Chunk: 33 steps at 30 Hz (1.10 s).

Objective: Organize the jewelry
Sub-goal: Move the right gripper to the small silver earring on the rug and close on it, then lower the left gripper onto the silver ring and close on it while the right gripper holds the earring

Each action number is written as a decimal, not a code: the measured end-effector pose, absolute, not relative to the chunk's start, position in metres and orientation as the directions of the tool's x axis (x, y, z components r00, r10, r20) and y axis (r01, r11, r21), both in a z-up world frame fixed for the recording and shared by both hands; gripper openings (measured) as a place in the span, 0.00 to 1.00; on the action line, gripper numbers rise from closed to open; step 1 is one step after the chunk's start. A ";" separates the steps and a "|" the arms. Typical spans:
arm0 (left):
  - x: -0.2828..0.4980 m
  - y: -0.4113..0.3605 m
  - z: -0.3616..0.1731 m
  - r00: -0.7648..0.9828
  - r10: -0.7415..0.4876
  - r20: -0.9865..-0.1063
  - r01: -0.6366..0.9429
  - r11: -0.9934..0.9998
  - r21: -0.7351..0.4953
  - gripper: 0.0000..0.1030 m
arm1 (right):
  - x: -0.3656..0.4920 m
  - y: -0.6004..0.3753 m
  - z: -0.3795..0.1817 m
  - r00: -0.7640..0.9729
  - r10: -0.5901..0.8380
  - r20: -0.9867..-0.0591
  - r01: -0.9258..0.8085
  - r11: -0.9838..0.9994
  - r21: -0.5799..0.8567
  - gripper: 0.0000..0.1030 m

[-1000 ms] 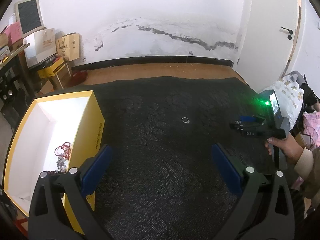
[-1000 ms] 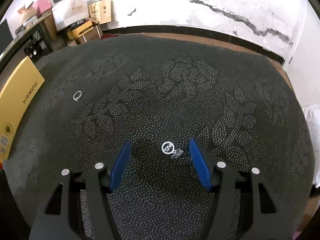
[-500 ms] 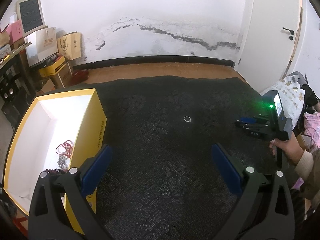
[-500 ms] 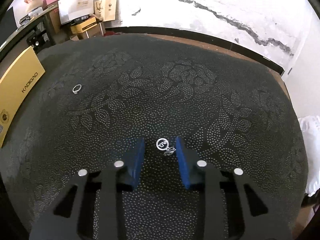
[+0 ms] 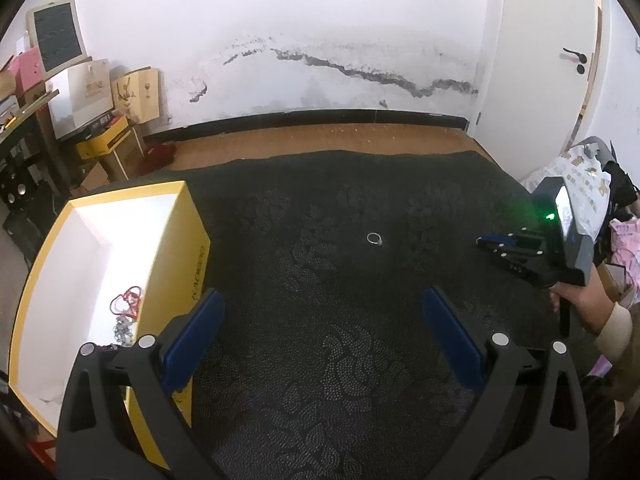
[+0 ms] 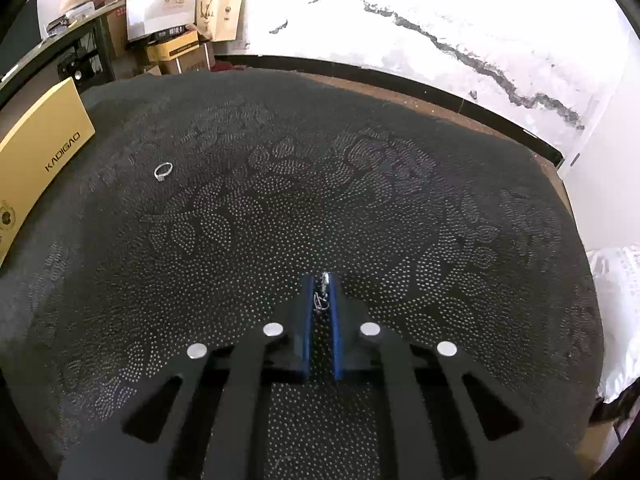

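My right gripper (image 6: 321,280) is shut on a small silver earring (image 6: 322,297), pinched between its blue pads just above the black patterned cloth (image 6: 360,184). It also shows in the left wrist view (image 5: 486,243) at the right, held by a hand. A silver ring (image 6: 163,170) lies on the cloth far to the left; in the left wrist view the ring (image 5: 375,239) lies mid-cloth. My left gripper (image 5: 320,320) is open and empty above the cloth. A yellow box (image 5: 168,248) with a white inside stands at the left and holds red and silver jewelry (image 5: 127,312).
The yellow box's side (image 6: 36,136) shows at the far left of the right wrist view. Cardboard boxes and bags (image 5: 100,120) are stacked by the wall at the back left. A white bag (image 5: 580,184) lies off the cloth's right edge.
My right gripper's jaws have closed on the earring and lifted it slightly. The left gripper has barely moved.
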<state>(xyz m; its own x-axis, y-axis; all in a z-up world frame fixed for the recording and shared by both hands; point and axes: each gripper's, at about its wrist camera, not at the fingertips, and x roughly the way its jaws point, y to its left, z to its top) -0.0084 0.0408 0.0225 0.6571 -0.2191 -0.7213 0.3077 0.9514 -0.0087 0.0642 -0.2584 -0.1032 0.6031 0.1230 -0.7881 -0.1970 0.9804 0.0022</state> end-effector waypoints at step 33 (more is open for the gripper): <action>0.106 -0.059 -0.090 0.509 -0.355 -0.784 0.436 0.892 -0.121 0.94 | 0.046 -0.303 -0.031 0.728 0.386 -0.567 -0.173 0.903 0.393 0.08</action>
